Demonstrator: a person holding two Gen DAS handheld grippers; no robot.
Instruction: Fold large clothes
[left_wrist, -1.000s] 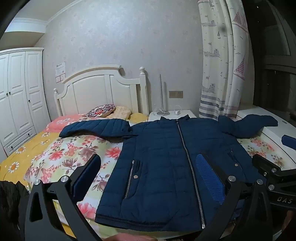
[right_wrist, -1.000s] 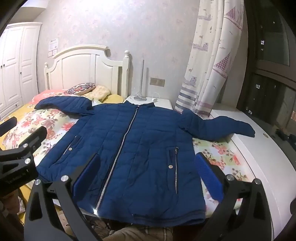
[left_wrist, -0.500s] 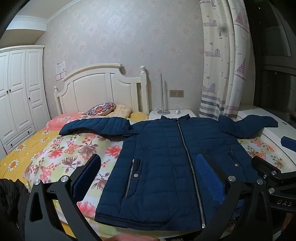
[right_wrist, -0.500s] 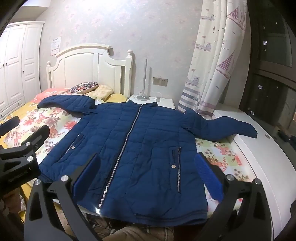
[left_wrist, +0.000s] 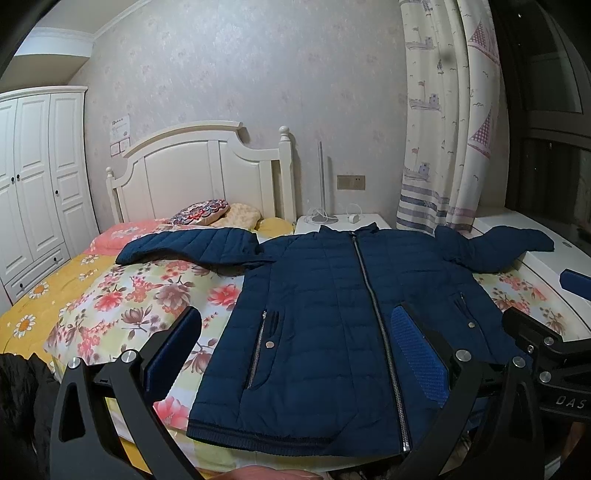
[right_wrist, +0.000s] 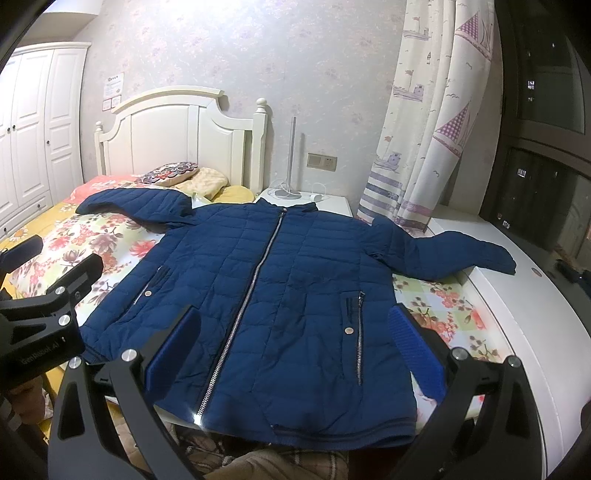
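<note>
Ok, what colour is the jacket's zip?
Silver, on the navy jacket; clearest in the right wrist view.

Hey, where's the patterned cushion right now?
In both views the patterned cushion lies at the head of the bed, against the white headboard, upper left of the blue jacket, just behind its outstretched sleeve.
</note>
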